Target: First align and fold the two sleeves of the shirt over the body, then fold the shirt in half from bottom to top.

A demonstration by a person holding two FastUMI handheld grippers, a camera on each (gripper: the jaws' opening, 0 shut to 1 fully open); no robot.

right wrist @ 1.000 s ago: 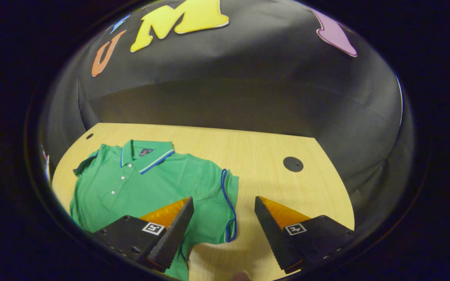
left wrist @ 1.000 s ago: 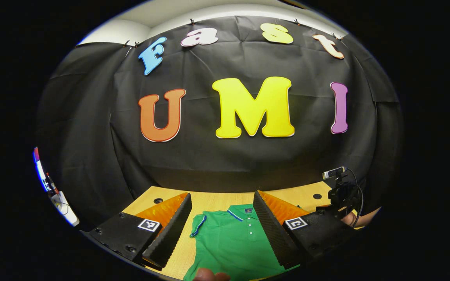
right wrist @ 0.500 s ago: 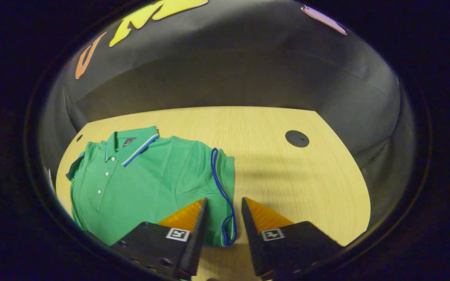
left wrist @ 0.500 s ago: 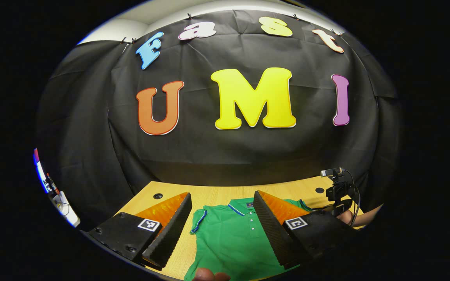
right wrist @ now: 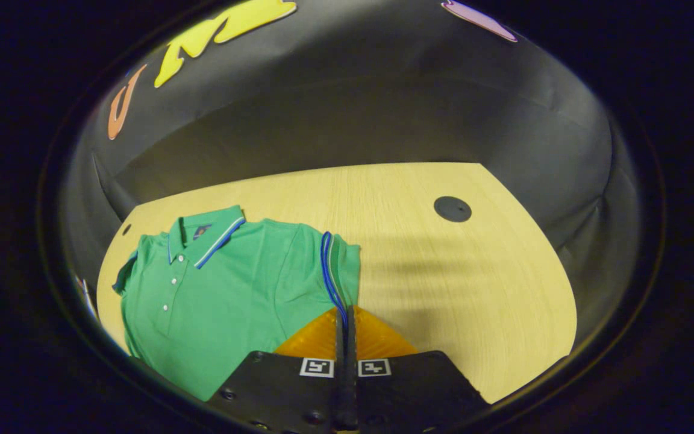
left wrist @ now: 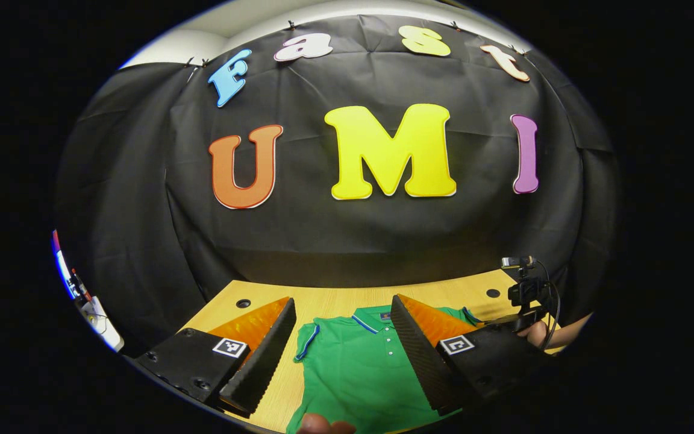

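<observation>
A: so where's the shirt (right wrist: 226, 289) at? It's seen laid flat on the counter (right wrist: 443, 271), collar (right wrist: 205, 232) toward the wall, buttons up, over on the counter's left part in the right gripper view

B: yep, and the right tool (right wrist: 344, 322) is pressed together on the blue-trimmed cuff (right wrist: 330, 271) of the sleeve nearest it. Both fingers are closed on that edge, with the trim running straight into the seam between them

A: left tool (left wrist: 342, 337)?

B: spread wide, nothing held. It's hovering over the near end of the shirt (left wrist: 359, 374), and the placket and collar (left wrist: 377, 319) are framed between its fingers. The other sleeve (left wrist: 306, 340) is seen lying flat on the counter (left wrist: 323, 304), its cuff trimmed in blue too

A: anything else worth noting?

B: a fingertip (left wrist: 323, 425) is poking in at the bottom edge of the left gripper view. Off to that view's right a hand (left wrist: 543, 333) is seen under a small black camera rig (left wrist: 525, 289) with cables. A dark round cap (right wrist: 452, 208) is set into the counter well apart from the shirt, and a smaller one (left wrist: 243, 303) sits near the far left corner
</observation>
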